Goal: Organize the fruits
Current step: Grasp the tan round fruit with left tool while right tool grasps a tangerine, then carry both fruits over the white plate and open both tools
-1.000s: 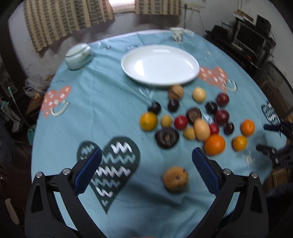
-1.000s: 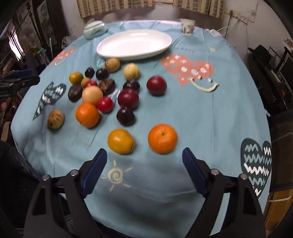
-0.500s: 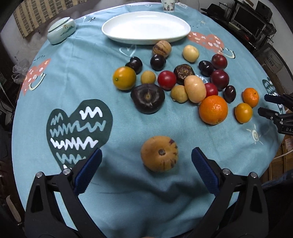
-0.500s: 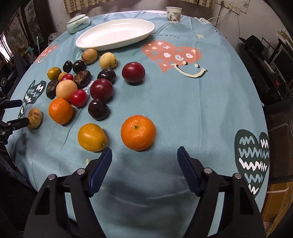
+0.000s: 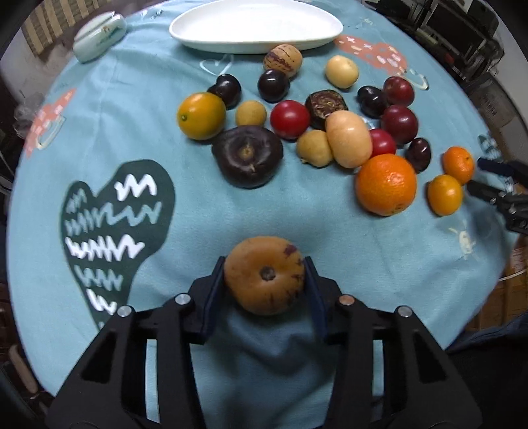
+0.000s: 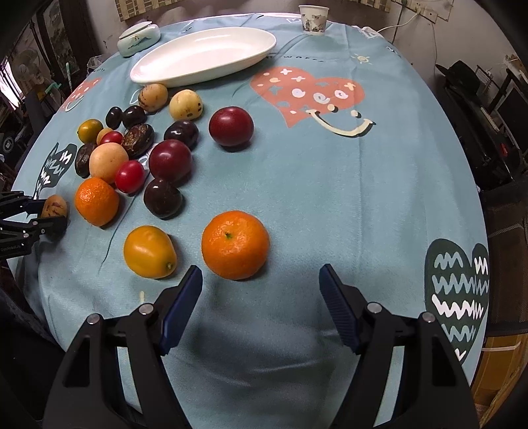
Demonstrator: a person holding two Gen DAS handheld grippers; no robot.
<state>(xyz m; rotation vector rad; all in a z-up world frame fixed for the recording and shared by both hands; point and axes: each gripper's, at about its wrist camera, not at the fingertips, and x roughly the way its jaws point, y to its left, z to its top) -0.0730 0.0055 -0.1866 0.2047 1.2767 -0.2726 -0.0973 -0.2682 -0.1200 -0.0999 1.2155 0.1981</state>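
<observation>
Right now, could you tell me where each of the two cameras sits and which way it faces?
Left wrist: sits on the left gripper, looks along its jaws over the teal tablecloth toward the white oval plate; jaws pinch a tan speckled round fruit.
Right wrist: sits on the right gripper, faces the same plate; open jaws short of a round orange mandarin.
Both share the plate, the fruit pile and each other's gripper.
</observation>
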